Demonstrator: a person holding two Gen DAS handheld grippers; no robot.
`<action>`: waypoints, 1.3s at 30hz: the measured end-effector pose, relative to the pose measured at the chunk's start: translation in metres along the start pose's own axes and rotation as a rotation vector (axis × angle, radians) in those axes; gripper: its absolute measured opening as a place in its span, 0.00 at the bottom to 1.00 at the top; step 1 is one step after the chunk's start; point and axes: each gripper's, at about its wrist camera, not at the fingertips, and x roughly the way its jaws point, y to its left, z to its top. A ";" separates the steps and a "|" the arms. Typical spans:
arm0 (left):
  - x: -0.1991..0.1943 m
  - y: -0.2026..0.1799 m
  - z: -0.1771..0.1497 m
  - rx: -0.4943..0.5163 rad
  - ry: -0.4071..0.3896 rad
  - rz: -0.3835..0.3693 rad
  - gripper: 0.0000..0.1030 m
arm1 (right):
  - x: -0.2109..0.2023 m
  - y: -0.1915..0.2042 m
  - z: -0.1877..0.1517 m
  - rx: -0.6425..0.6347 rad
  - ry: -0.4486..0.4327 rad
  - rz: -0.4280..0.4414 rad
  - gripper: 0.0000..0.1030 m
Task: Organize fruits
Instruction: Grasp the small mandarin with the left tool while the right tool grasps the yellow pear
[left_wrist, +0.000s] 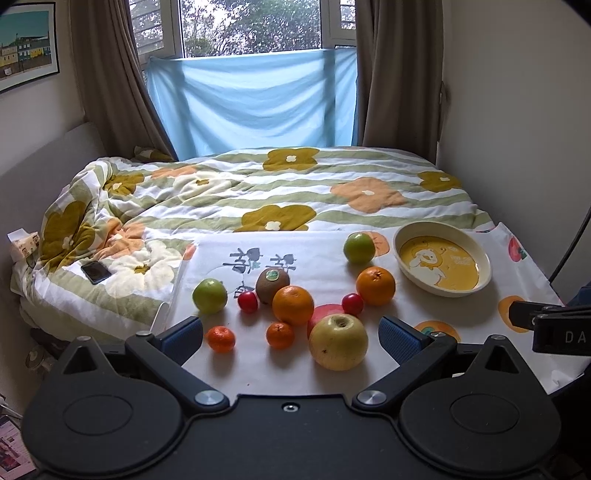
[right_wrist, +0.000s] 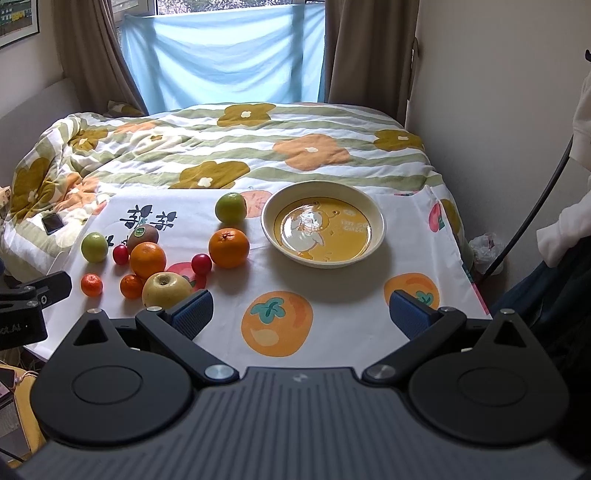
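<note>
Bed (left_wrist: 295, 184) with flowered quilt fills the space ahead of both my tongs; the printed cloth (right_wrist: 332, 295) lies over its near end, under everything. Bowl (right_wrist: 322, 225), yellow inside with a duck print, sits straight ahead of my right tongs (right_wrist: 301, 314) and far right of my left tongs (left_wrist: 291, 338); nothing in it. Both tongs released, jaws wide apart, gripping nothing, hovering over the near edge of the cloth. Yellow apple (left_wrist: 338, 341) is closest, just ahead between my left jaws, and just beside my right tongs' left pad in the right view. Orange (left_wrist: 293, 304) sits right behind it, touching the kiwi (left_wrist: 272, 285). Second orange (left_wrist: 375, 285) is ahead-right, between apple and bowl. Green apple (left_wrist: 209, 295) ahead-left; second green apple (left_wrist: 359, 247) farther back, left of the bowl. Two mandarins: one (left_wrist: 221, 338) just beside my left pad, the other (left_wrist: 280, 335) near the yellow apple's left side. Two small red fruits: one (left_wrist: 247, 301) between green apple and kiwi, the other (left_wrist: 352, 304) just behind the yellow apple. Phone (left_wrist: 96, 272) on the quilt, far left.
</note>
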 end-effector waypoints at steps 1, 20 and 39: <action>0.001 0.003 0.000 -0.003 0.006 0.002 1.00 | 0.000 0.001 0.001 0.000 0.003 0.003 1.00; 0.070 0.098 -0.021 0.038 0.079 0.026 0.94 | 0.064 0.085 -0.002 0.019 0.065 0.096 1.00; 0.180 0.097 -0.044 0.283 0.155 -0.072 0.74 | 0.156 0.133 -0.020 0.040 0.165 0.096 1.00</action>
